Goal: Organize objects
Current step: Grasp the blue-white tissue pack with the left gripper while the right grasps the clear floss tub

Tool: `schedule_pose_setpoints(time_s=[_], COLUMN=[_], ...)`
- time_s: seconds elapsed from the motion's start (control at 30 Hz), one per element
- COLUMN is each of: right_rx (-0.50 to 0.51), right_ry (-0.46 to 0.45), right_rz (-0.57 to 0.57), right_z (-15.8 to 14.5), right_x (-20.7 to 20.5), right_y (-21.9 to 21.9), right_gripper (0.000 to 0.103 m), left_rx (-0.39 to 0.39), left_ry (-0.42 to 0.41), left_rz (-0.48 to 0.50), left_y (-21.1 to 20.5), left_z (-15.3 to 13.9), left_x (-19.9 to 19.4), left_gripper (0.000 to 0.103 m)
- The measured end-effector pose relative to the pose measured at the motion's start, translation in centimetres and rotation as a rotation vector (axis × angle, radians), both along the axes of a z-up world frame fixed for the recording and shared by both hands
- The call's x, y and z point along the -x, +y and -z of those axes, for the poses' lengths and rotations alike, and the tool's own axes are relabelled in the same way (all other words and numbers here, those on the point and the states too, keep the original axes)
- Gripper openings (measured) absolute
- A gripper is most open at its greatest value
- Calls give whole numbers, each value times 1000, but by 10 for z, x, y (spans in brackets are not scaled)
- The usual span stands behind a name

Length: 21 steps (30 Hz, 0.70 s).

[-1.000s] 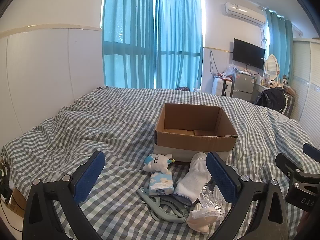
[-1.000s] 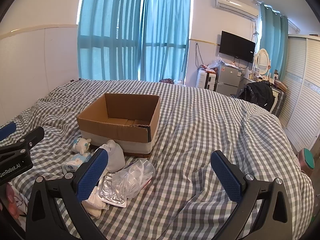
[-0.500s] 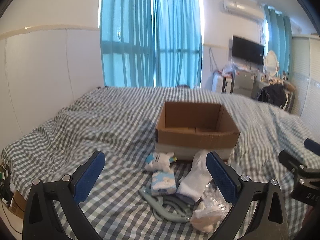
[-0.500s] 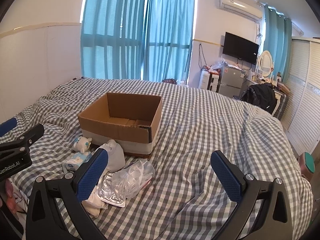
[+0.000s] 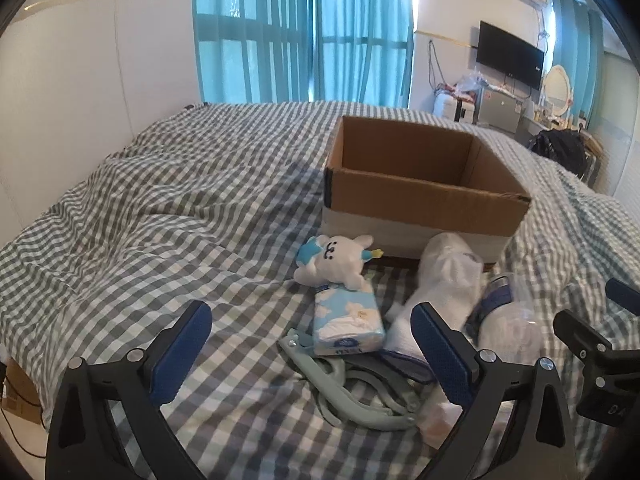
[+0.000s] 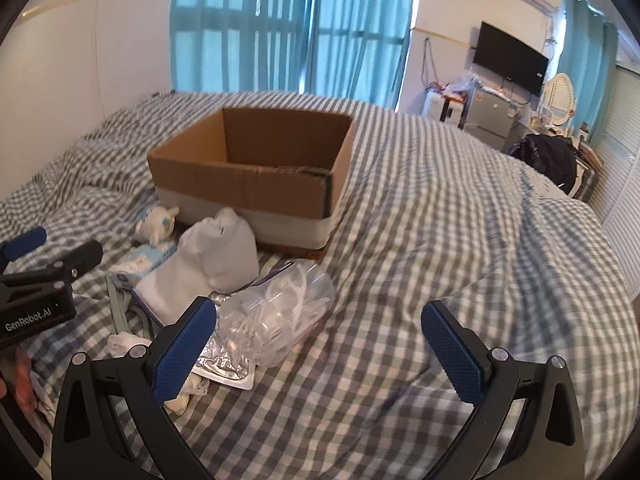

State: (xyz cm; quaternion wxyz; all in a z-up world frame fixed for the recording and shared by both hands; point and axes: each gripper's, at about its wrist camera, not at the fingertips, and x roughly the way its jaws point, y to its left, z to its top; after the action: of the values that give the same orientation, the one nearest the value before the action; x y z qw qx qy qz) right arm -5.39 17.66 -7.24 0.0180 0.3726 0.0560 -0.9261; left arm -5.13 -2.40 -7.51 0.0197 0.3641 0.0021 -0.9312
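Left wrist view: a gingham bedspread (image 5: 168,216) under teal curtains (image 5: 304,32) carries an open cardboard box (image 5: 424,184); a plush toy (image 5: 336,260), tissue pack (image 5: 348,320) and white sock (image 5: 444,280) lie just before it, beyond the wide-spread, empty left gripper (image 5: 308,344).

Right wrist view: crinkly clear plastic bag (image 6: 280,316) lies near the box (image 6: 248,176); the right gripper (image 6: 320,344) gapes wide, empty.

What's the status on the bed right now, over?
Left gripper and right gripper open, holding nothing. Brown cardboard box looks empty. White plush toy, blue tissue pack, white sock piled before it. Nothing blocking.
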Motion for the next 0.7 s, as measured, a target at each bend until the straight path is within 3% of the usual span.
schedule_pose_setpoints(time_s=[0.13,0.43,0.6,0.67,0.7], right_rx=[11,5,25,58,74], right_ry=[-36,-171,-225,-236,-239], right_rz=[-1,10,37,36,33], right_z=[15,57,76,80,80], right_x=[23,56,63,65,65], right_y=[-13,-19,-6,0,2], right_gripper=[103,99,84,81,77], left_rx=[0,12,26,55,62], left_ry=[-61,-129,-163,-192,-206], left_rz=[8,65,94,117,126], left_y=[-4,7,17,24,26], left_z=[20,47,56,64,67], left_x=[17,36,49,52,51], left_gripper=[94,94,94,90,83])
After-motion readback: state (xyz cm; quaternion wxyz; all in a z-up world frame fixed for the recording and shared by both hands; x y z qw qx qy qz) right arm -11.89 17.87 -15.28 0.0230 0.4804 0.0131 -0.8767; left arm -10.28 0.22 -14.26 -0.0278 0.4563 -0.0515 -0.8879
